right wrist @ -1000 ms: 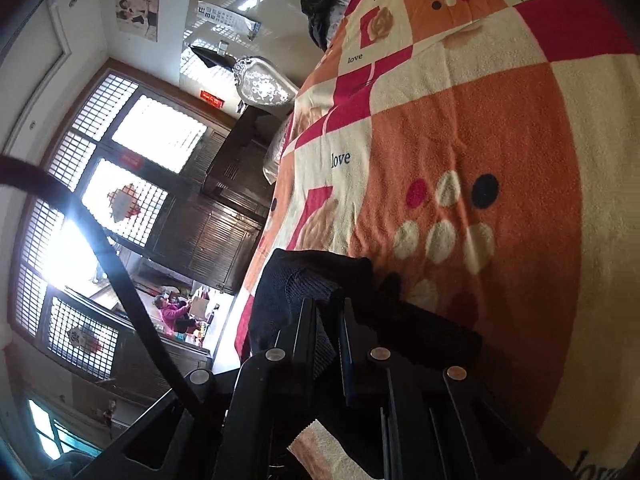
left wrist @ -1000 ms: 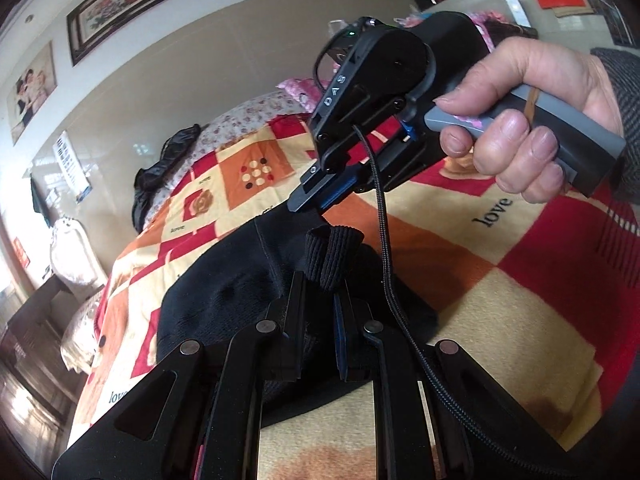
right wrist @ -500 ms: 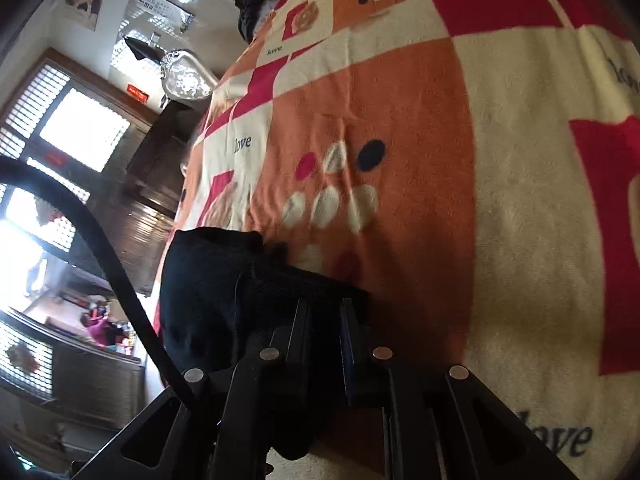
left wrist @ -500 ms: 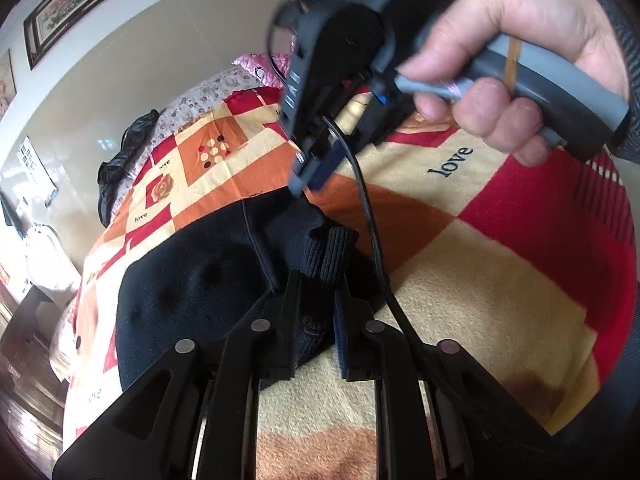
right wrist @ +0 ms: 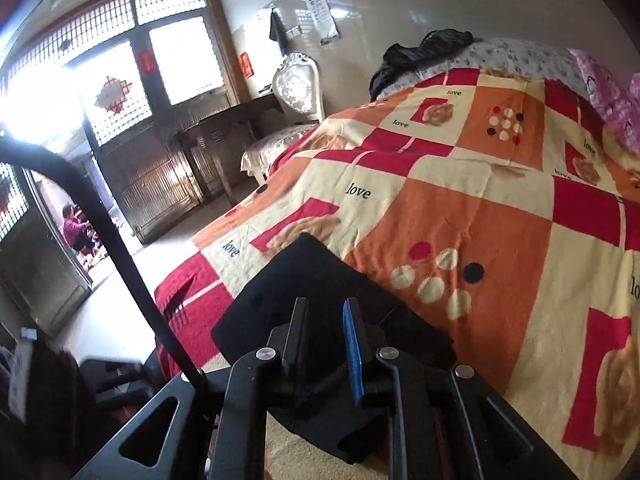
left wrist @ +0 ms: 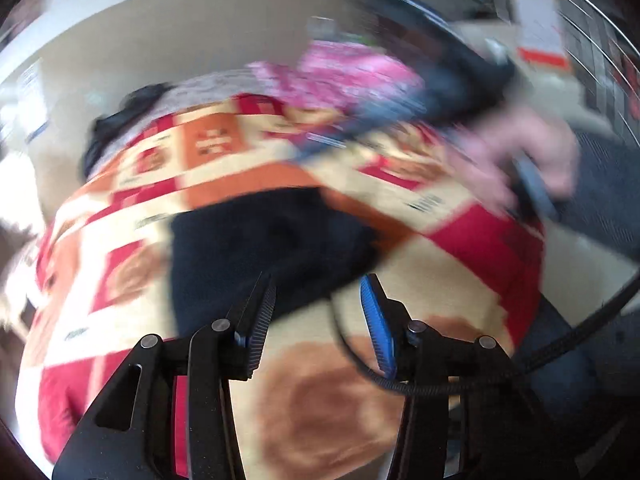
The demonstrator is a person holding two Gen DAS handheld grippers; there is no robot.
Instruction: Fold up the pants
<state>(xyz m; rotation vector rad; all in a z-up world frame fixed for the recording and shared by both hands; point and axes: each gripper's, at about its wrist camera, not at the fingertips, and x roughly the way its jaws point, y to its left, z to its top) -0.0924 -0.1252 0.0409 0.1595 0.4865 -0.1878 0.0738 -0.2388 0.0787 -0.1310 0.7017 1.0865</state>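
The black pants (right wrist: 320,304) lie folded on the bed (right wrist: 500,208) just ahead of both grippers, whose jaws have just been opening, the left gripper (left wrist: 316,308) wide and the right gripper (right wrist: 324,332) slightly, both empty; soft, limp cloth, best pinched at an edge.

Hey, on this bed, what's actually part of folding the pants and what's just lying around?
Part of the job:
- black pants, folded on the blanket
- left gripper, open
- right gripper, open

Lying about:
- patchwork blanket
- dark garment at the far end
- pink bedding
- white chair
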